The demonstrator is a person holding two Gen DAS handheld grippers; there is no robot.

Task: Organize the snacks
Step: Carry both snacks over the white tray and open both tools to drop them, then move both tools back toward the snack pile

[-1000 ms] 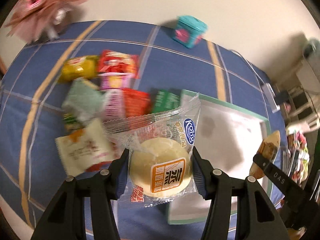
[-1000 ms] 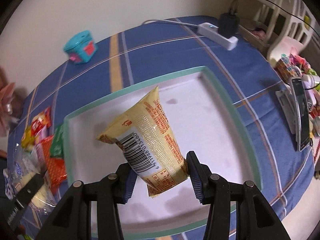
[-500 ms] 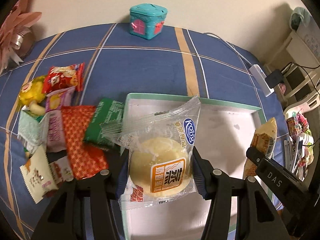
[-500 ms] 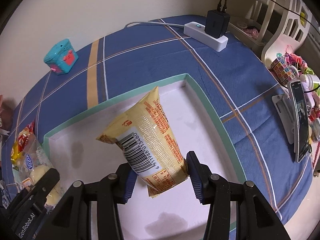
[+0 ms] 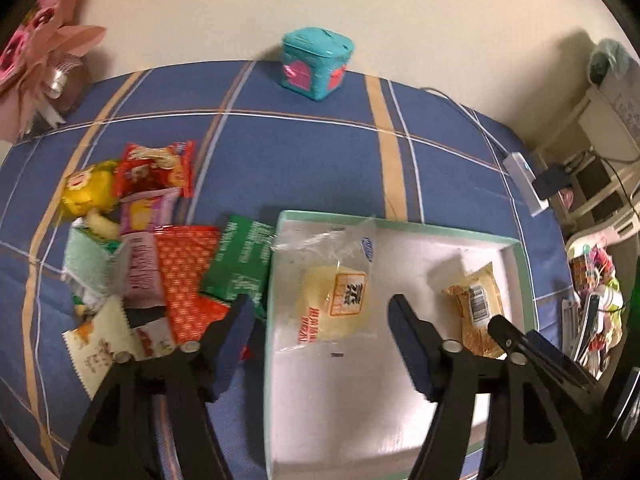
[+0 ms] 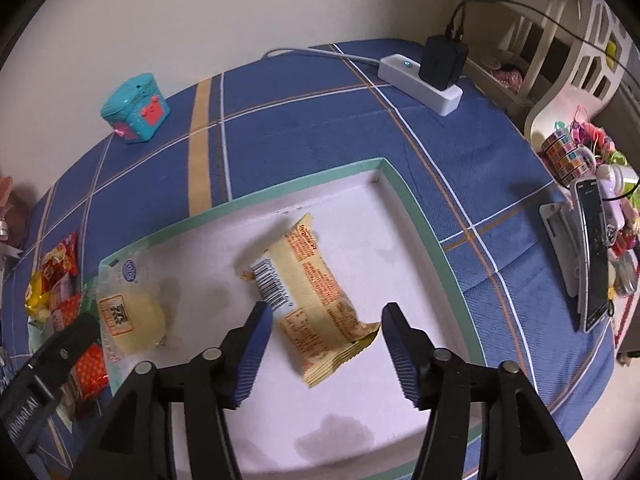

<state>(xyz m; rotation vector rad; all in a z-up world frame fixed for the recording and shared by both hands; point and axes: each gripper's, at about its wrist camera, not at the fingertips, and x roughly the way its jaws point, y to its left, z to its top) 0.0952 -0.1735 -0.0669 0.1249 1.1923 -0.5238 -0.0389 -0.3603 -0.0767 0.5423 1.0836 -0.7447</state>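
A clear-wrapped pale round bun (image 5: 334, 300) (image 6: 130, 316) lies in the left half of the white, green-rimmed tray (image 5: 400, 226) (image 6: 424, 232). My left gripper (image 5: 320, 314) hangs above it with jaws opening and pads clear of the wrapper. A yellow snack packet (image 6: 316, 304) (image 5: 478, 308) lies in the tray's right half. Over it my right gripper (image 6: 326, 320) is opening too, its pads off the packet. A heap of loose snack packets (image 5: 152, 248) (image 6: 60, 292) lies on the blue plaid cloth left of the tray.
A teal toy box (image 5: 316, 64) (image 6: 134, 108) stands at the cloth's far edge by the wall. A white power strip (image 6: 420, 78) with a black plug lies far right. A phone on a stand (image 6: 592, 256) and small clutter sit at the right. Pink wrapping (image 5: 44, 64) is far left.
Both grippers have opened and let go: the bun and the yellow packet dropped onto the tray floor. The left gripper shifted right over the tray.
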